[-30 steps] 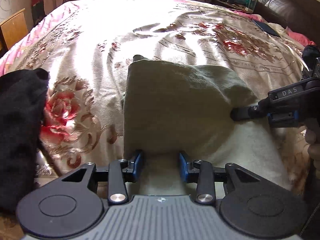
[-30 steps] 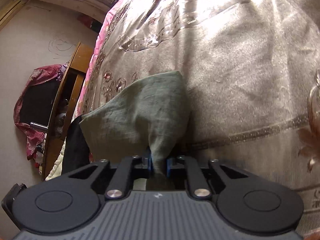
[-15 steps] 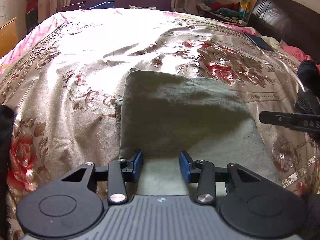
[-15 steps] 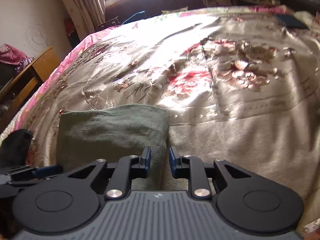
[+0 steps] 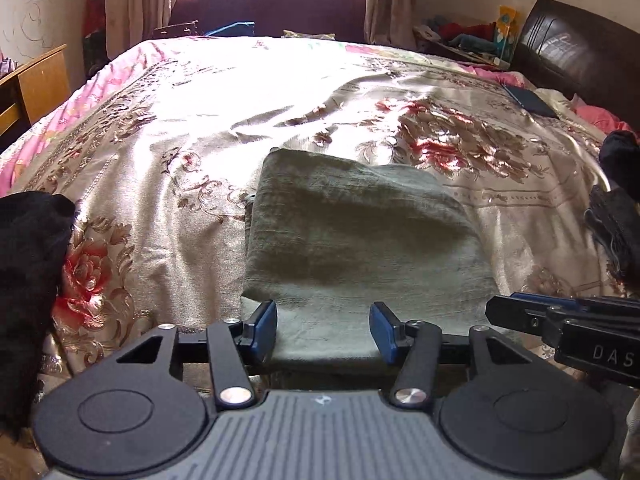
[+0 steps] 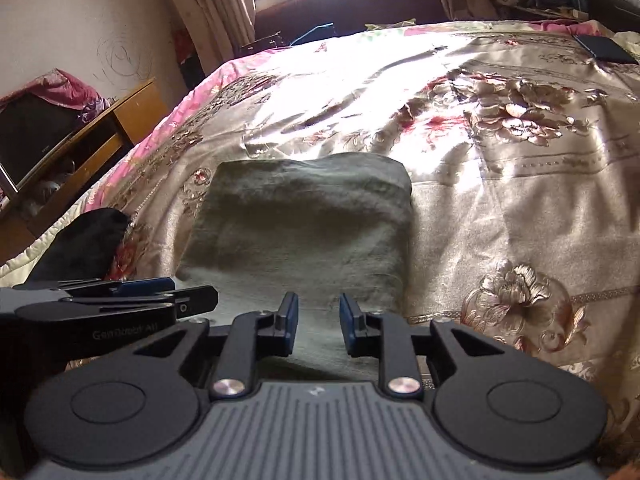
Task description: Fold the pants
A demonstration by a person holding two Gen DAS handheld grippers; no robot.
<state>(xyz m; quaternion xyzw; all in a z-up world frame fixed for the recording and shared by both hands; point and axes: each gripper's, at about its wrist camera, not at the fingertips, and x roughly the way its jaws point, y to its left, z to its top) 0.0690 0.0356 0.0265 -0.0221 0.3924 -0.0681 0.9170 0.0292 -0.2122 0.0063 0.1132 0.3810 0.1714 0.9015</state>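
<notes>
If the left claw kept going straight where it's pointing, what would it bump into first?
Most likely the folded green pants, lying on the bedspread right ahead of the left claw. Its jaws are opening with nothing gripped. Depth is hard to judge.

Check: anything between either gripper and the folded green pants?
Nothing visible. The pants lie folded on the bedspread right ahead of the left gripper and right gripper, both opening with no cloth pinched. The black garment sits aside.
</notes>
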